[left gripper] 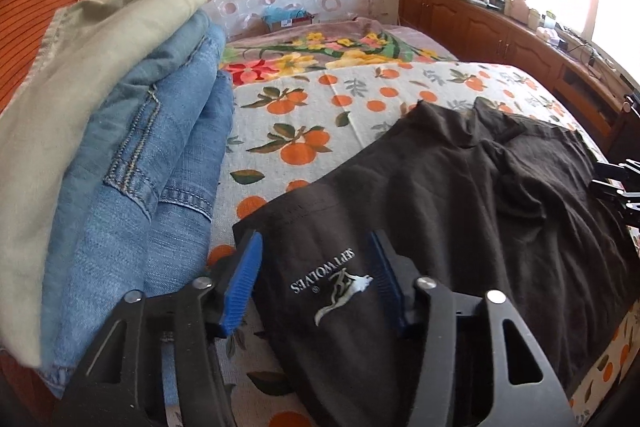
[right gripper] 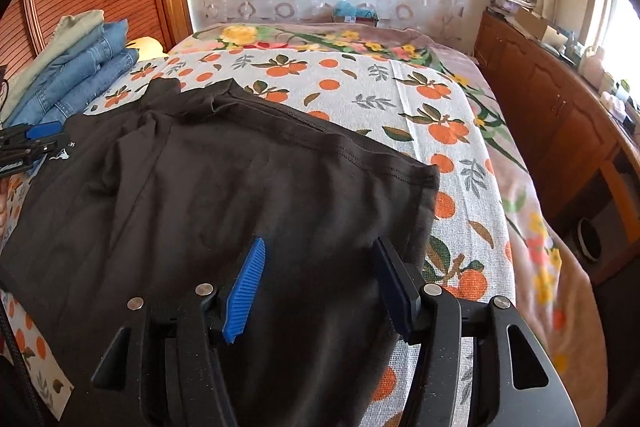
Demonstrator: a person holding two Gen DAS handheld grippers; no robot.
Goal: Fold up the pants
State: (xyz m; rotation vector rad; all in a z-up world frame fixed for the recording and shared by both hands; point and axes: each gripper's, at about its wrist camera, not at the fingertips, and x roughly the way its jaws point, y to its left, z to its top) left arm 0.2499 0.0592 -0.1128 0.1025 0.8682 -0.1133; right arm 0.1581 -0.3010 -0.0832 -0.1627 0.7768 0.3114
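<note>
Dark brown pants (left gripper: 460,195) lie spread across the orange-print bedspread (left gripper: 320,115). One end bears a white printed logo (left gripper: 332,287). My left gripper (left gripper: 314,243) is open, its blue pads standing on either side of the logo end without pinching it. In the right wrist view the pants (right gripper: 240,187) show a stitched hem at the right. My right gripper (right gripper: 320,245) is open over that hem end, with cloth lying between and under its fingers. Each gripper also appears in the other's view: the left gripper (right gripper: 36,139) at the pants' left end, the right gripper (left gripper: 616,179) at their right edge.
A stack of folded blue jeans topped by a pale green garment (left gripper: 120,147) sits on the bed to the left of the pants. A wooden cabinet (right gripper: 560,115) with clutter on top runs along the right side of the bed. A floral blanket (right gripper: 320,35) covers the far end.
</note>
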